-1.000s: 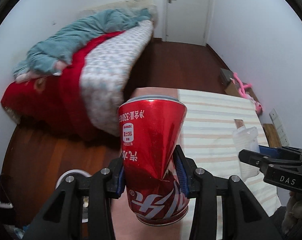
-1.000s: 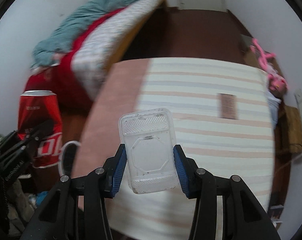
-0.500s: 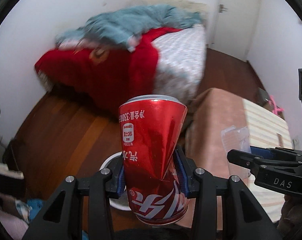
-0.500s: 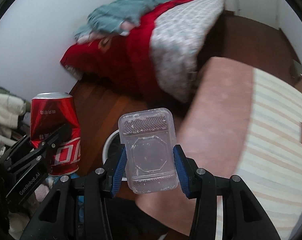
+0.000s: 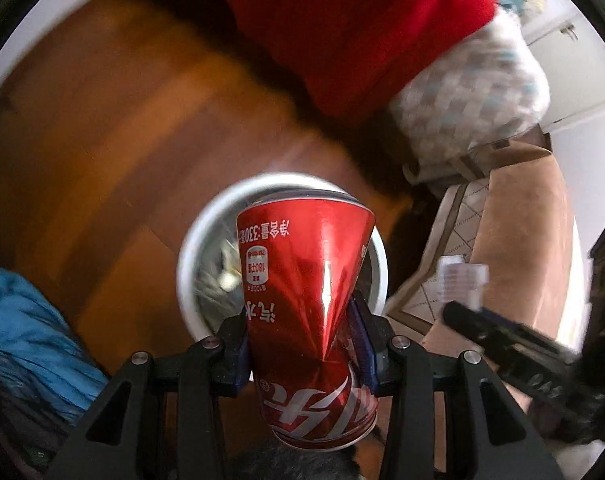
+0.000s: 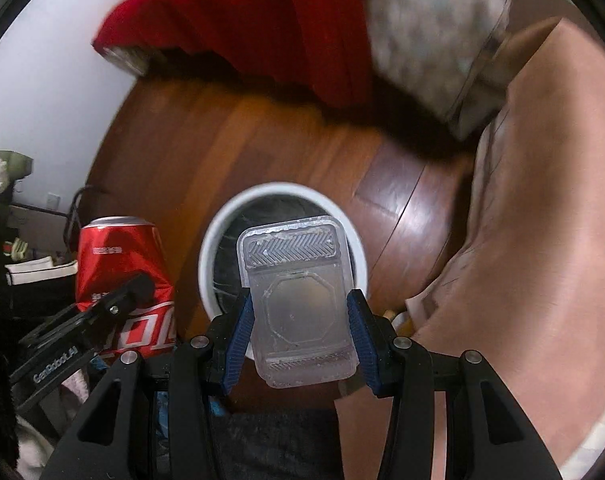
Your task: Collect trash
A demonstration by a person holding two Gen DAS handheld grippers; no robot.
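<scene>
Left wrist view: we find the left tool (image 5: 304, 354) clamped on a dented red can (image 5: 308, 312), its blue pads (image 5: 362, 344) pressing the can's creased waist. The can is upside down, its print inverted. Directly beyond the can stands a white bin (image 5: 190, 272) on the wooden floor (image 5: 102, 140); the can overlaps the bin's opening in this view. We see pale scraps inside the bin, too blurred to identify. A red blanket (image 5: 342, 20) hangs from the bed at top, a blue cloth (image 5: 22, 340) lies at lower left. At right we note the right tool (image 5: 502, 340), seen side-on, with a clear tray (image 5: 460, 280) at its tip, in front of a pink-covered surface (image 5: 522, 220).

Right wrist view: the right tool (image 6: 300, 332) grips the clear tray (image 6: 298, 304) by its two long sides, flat face to the camera. The tray overlaps the mouth of the bin (image 6: 210, 248), which stands on the floor (image 6: 222, 140). At left the left tool (image 6: 102, 312) holds the can (image 6: 118, 272) beside the bin. The blanket (image 6: 242, 20) is at top, the surface (image 6: 542, 200) at right.
</scene>
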